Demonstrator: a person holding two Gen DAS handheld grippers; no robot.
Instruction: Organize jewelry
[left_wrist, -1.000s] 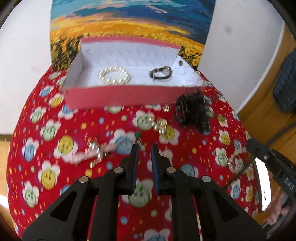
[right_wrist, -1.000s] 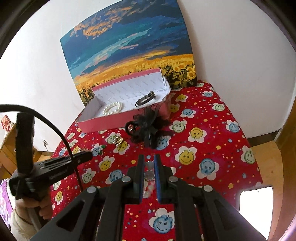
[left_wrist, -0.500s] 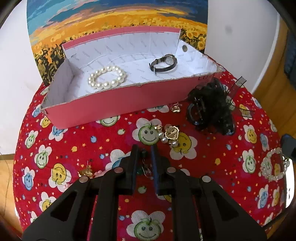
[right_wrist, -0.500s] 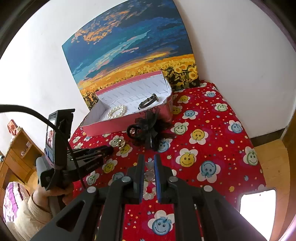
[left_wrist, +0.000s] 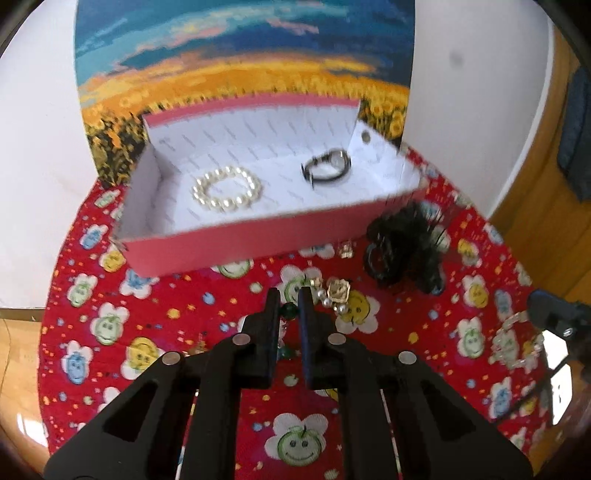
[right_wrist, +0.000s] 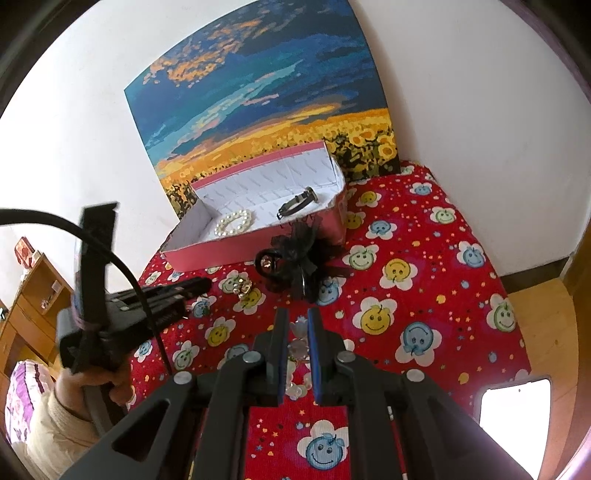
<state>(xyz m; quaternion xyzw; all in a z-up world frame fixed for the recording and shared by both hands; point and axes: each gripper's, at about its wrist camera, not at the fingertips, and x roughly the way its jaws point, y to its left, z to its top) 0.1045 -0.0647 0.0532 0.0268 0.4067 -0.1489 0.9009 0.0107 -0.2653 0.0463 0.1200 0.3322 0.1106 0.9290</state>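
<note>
A pink box (left_wrist: 236, 243) with a white inside holds a pearl bracelet (left_wrist: 226, 188) and a watch (left_wrist: 327, 168); it also shows in the right wrist view (right_wrist: 221, 254). My left gripper (left_wrist: 289, 308) is shut on a green-bead earring (left_wrist: 289, 311) and holds it above the cloth, in front of the box. My right gripper (right_wrist: 296, 325) is shut on a clear crystal bracelet (right_wrist: 297, 347) above the cloth. A gold-and-pearl brooch (left_wrist: 336, 293), a small gold piece (left_wrist: 346, 250) and a black lace hair clip (left_wrist: 402, 251) lie on the cloth.
A red smiley-flower cloth (left_wrist: 406, 369) covers the round table. A sunflower painting (left_wrist: 243, 74) leans on the wall behind the box. A phone (right_wrist: 513, 410) lies at the table's right edge. A wooden shelf (right_wrist: 33, 295) stands at far left.
My left gripper has lifted the green-bead earring off the cloth and moved toward the box. My right gripper stays still with the crystal bracelet in it.
</note>
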